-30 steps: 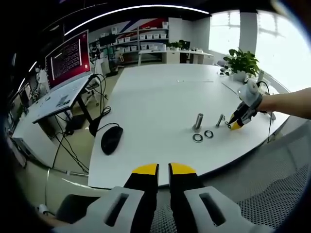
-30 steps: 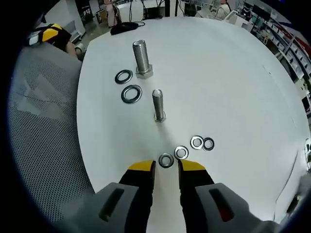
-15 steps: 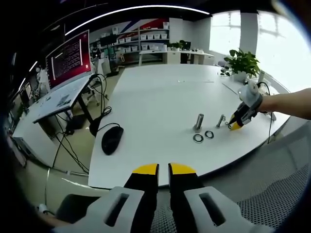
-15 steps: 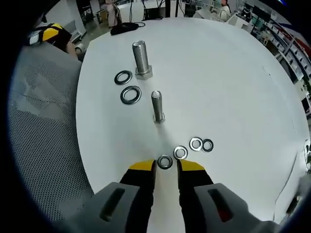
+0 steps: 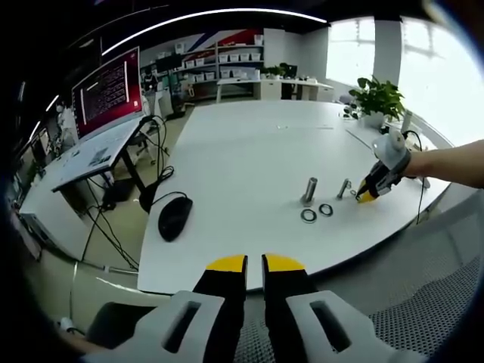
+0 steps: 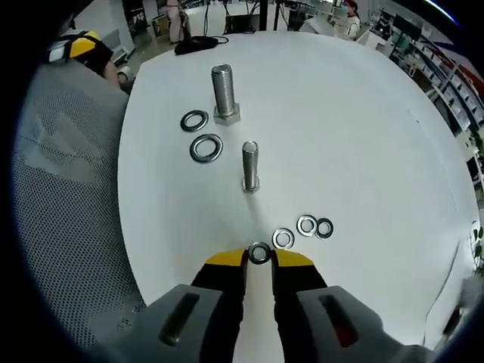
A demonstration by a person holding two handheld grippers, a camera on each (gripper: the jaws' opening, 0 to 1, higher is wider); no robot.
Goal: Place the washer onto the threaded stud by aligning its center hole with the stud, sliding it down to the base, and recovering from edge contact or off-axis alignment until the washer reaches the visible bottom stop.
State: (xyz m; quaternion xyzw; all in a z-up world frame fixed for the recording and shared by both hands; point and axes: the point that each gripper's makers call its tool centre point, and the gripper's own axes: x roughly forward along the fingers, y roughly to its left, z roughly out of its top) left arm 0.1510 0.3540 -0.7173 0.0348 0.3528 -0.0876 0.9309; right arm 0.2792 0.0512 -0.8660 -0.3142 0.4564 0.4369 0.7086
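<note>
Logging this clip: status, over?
Right gripper closing around small steel washer on white table. Left gripper idle, shut. Smaller threaded stud bare, unobstructed.

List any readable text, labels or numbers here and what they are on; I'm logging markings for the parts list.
Red wall screen: white lines of text, too small to read.
Large bolt, small bolt, washers: no markings legible.
Right tool: no label visible.
</note>
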